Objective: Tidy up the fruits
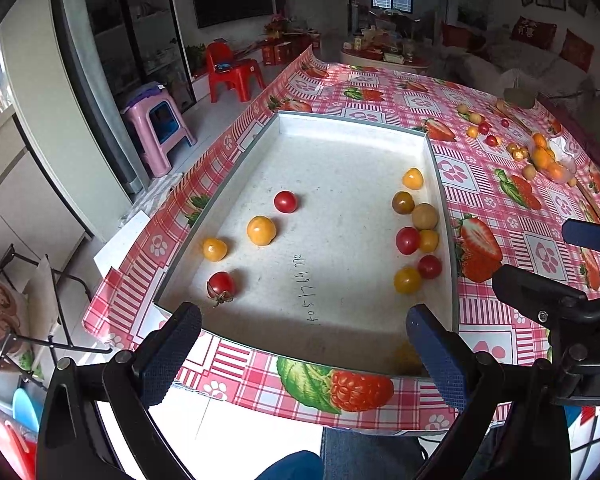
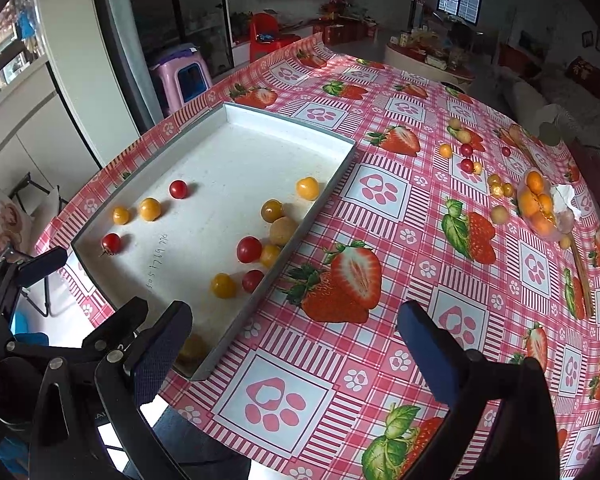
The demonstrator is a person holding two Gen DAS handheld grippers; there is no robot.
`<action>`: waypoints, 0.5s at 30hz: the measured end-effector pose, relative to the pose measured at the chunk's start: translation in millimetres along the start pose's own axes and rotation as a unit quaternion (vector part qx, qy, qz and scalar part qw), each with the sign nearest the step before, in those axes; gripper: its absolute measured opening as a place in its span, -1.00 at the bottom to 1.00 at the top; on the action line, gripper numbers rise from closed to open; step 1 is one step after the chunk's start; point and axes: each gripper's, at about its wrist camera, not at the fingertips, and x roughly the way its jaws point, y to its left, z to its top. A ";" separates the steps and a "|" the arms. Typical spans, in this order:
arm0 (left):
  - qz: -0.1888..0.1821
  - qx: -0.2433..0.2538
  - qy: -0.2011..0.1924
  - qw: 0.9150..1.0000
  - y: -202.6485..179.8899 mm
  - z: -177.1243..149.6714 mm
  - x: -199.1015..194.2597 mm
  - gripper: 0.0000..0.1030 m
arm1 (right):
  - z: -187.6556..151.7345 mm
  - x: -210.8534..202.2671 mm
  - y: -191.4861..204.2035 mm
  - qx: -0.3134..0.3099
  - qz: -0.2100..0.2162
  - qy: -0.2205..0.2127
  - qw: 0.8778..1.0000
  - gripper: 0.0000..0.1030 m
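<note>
A shallow white tray [image 1: 352, 122] [image 2: 336, 168] lies on the strawberry-print tablecloth and holds several small fruits. Red tomatoes [image 1: 285, 201] and yellow ones [image 1: 261, 231] sit at its left, and a cluster [image 1: 414, 236] [image 2: 260, 248] lies along its right wall. More loose fruits [image 2: 466, 156] [image 1: 482, 130] and a clear bowl of oranges [image 2: 540, 208] [image 1: 550, 162] lie far right on the table. My left gripper [image 1: 304, 336] is open and empty over the tray's near edge. My right gripper [image 2: 294, 332] is open and empty over the cloth, right of the tray.
The table's near edge [image 2: 236, 452] is just below both grippers. The right gripper's body shows in the left wrist view [image 1: 560, 308]. Pink [image 1: 158, 128] and red [image 1: 234, 72] stools stand on the floor at the left.
</note>
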 end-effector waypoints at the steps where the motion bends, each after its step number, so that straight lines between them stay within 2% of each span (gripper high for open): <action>1: 0.001 0.000 -0.001 1.000 0.1 -0.3 -0.4 1.00 | -0.8 -0.4 0.0 0.001 0.000 0.000 1.000 0.99; 15: 0.002 0.009 -0.007 1.000 -4.6 -8.3 -8.2 1.00 | -10.7 -10.7 2.7 0.007 -0.004 -0.013 1.000 0.99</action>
